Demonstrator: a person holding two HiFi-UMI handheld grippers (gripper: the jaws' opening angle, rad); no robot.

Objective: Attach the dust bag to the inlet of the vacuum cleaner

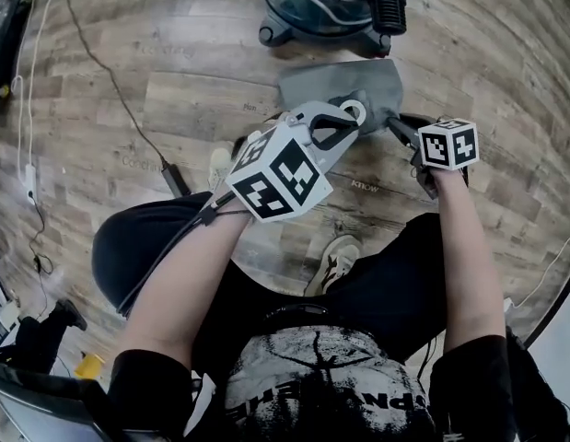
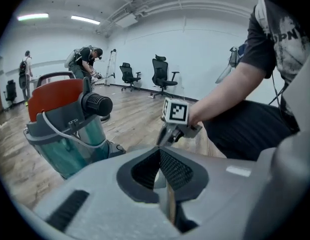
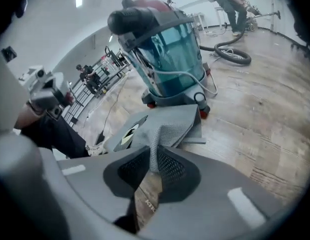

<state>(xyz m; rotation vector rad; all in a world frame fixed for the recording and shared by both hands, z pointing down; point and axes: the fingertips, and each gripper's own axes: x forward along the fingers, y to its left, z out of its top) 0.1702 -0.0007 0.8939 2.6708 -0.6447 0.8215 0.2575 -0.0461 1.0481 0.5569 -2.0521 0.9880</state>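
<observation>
Pinching a fold of the gray dust bag [image 3: 170, 124], the right gripper [image 3: 153, 155] holds it mid-frame, just below the blue-green vacuum cleaner [image 3: 170, 59]. The left gripper [image 2: 160, 159] has its jaws pressed together.

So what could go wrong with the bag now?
The right tool pinches just a small fold of the dust bag, so the floppy cloth might slip out on the way. The bag's opening seems to face up, not toward the vacuum cleaner, so it may need turning first. The white cable looped on the vacuum could snag the bag.
</observation>
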